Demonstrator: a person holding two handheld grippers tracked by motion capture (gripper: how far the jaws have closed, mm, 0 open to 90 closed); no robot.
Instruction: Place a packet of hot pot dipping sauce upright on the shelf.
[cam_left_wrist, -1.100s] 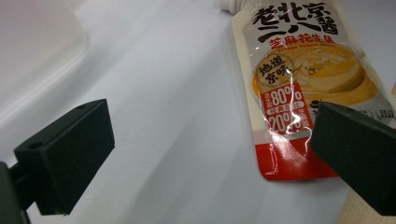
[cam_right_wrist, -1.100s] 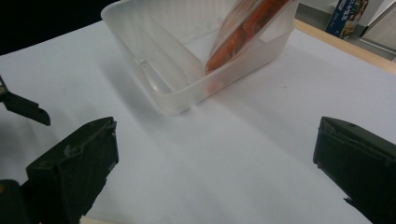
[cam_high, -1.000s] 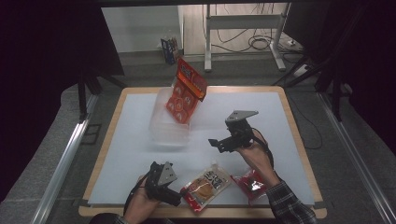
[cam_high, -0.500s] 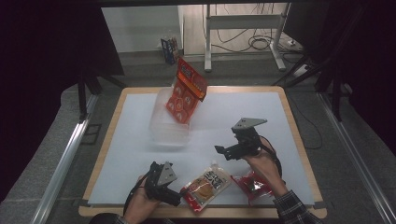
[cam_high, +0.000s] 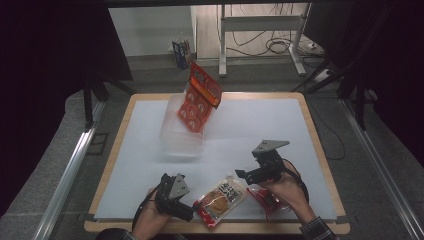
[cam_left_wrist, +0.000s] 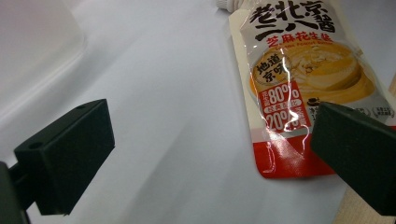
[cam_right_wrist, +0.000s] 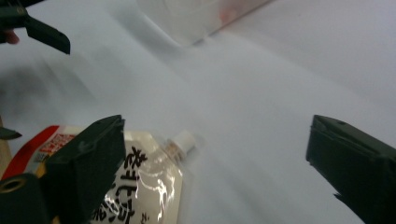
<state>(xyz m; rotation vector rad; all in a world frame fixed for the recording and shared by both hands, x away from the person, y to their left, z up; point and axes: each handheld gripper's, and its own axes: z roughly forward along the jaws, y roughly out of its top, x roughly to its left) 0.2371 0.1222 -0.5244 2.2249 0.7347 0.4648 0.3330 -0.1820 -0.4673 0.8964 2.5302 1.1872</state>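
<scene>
**Two open grippers, one sauce pouch between them**

High view: left gripper (cam_high: 186, 210) and right gripper (cam_high: 246, 175) flank the pouch (cam_high: 221, 199) on the counter (cam_high: 260, 125).

Left gripper view: fingers spread, empty — pouch lies just inside the right-hand finger.

Right gripper view: fingers spread, empty — spout (cam_right_wrist: 181, 141) beside the left-hand finger. Likely best: centre fingers over the pouch before closing.

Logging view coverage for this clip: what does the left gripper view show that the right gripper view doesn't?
Left gripper view: the printed front of the sauce pouch, bowl picture and red bottom band, between the left tool's wide-apart jaws. Right gripper view: the pouch's white spout cap, with the right tool open. Both share the pouch, the white table sheet and a clear container.
</scene>
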